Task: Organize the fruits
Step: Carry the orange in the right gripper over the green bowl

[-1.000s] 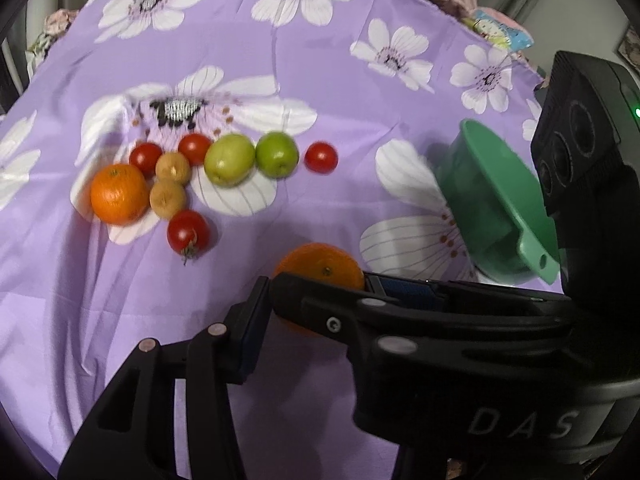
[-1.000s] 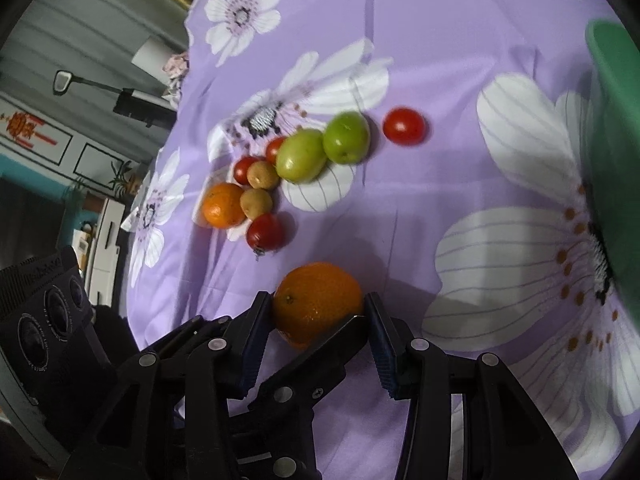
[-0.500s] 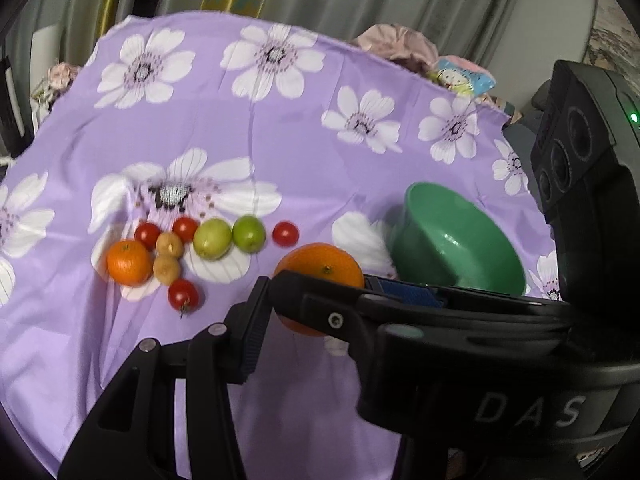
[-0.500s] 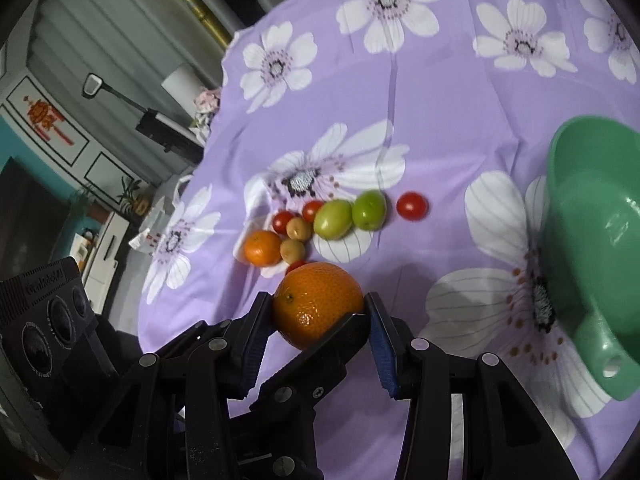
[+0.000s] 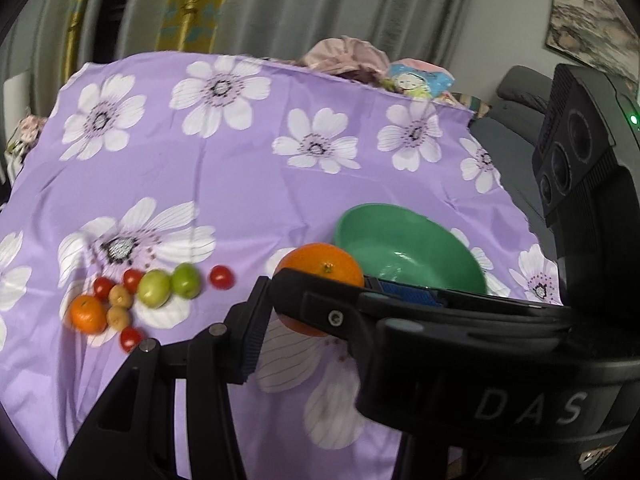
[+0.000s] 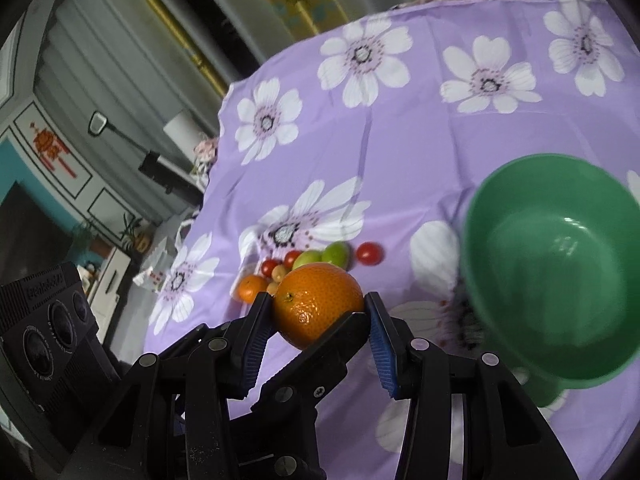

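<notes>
Legible writing: the letters "DAS", pale on the black body of the right gripper, read from the left wrist view. The lettering on the black camera housing at the left of the right wrist view is too small to read.

Right jaws: part open, blue pads clamped on either side of a large orange, which is held clear of the purple flowered cloth. The green bowl stands just to its right.

Left gripper: only one finger shows, close beside the same orange. The other is hidden behind the right gripper, so I cannot tell whether these jaws grip anything.

On the cloth, well left of the bowl, sits a cluster: a small orange, cherry tomatoes, two green fruits.
</notes>
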Demonstrator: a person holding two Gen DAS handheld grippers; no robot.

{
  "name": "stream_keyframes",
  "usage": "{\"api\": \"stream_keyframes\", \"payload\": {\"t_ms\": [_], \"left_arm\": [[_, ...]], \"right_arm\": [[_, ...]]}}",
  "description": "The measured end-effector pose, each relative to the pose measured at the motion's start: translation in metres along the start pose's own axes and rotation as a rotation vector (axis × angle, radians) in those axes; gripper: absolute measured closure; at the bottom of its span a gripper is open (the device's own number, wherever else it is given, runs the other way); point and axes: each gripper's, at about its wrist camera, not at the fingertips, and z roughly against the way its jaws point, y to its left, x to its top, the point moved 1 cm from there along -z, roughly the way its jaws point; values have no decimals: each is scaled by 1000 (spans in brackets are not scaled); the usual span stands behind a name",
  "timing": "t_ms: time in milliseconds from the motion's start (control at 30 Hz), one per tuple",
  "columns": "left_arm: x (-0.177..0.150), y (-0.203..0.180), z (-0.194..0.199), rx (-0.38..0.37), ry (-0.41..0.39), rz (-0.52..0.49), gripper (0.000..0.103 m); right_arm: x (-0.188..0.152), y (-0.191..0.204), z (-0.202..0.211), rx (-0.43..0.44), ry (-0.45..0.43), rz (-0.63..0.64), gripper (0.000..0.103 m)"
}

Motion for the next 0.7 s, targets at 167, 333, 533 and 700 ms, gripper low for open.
{"api": "stream_keyframes", "payload": {"t_ms": [167,333,533,700], "left_arm": [[6,-19,-7,-24,0,-37,57],[12,-36,-17,-51,6,-77,57],[17,-55,-34,-95,30,-122,57],[18,-72,-45,-128,52,-156,57]], "right_arm": [[3,-17,17,-11,-46,-45,54],[5,-33,27,-19,-77,-86,54],[7,-57,40,-42,-115,-141,54],[6,-76,51,-49,-135,-195,54]]}}
